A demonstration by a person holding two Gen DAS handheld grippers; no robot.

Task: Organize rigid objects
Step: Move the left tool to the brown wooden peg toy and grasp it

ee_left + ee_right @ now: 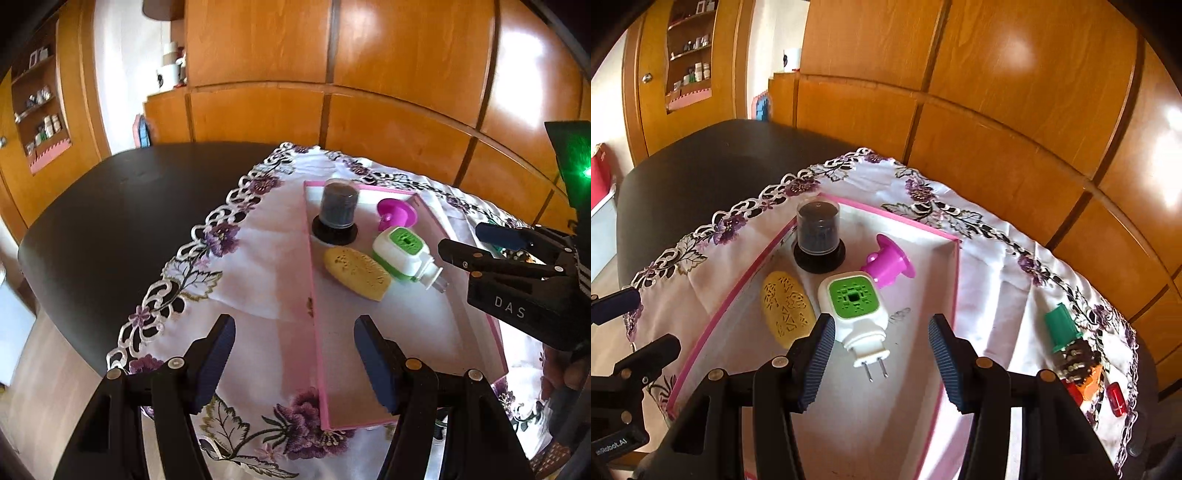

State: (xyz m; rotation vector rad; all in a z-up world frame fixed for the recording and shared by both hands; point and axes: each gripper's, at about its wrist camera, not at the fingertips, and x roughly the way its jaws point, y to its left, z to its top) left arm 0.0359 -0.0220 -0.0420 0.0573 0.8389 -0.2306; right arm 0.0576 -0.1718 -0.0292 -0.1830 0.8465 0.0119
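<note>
Tablecloth [990,280] clutter (blurred), right claw [881,363] – half cropped

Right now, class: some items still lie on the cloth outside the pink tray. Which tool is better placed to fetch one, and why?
Probably the right tool. The green-capped piece and red piece lie on the cloth beside it, past the pink tray. The left tool, also empty, sits by the tray's opposite side.

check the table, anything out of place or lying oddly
Four things sit in the pink tray, but the green-capped knob part and red pieces lie outside it on the tablecloth. In the tray, the magenta funnel-shaped piece is tipped on its side.
</note>
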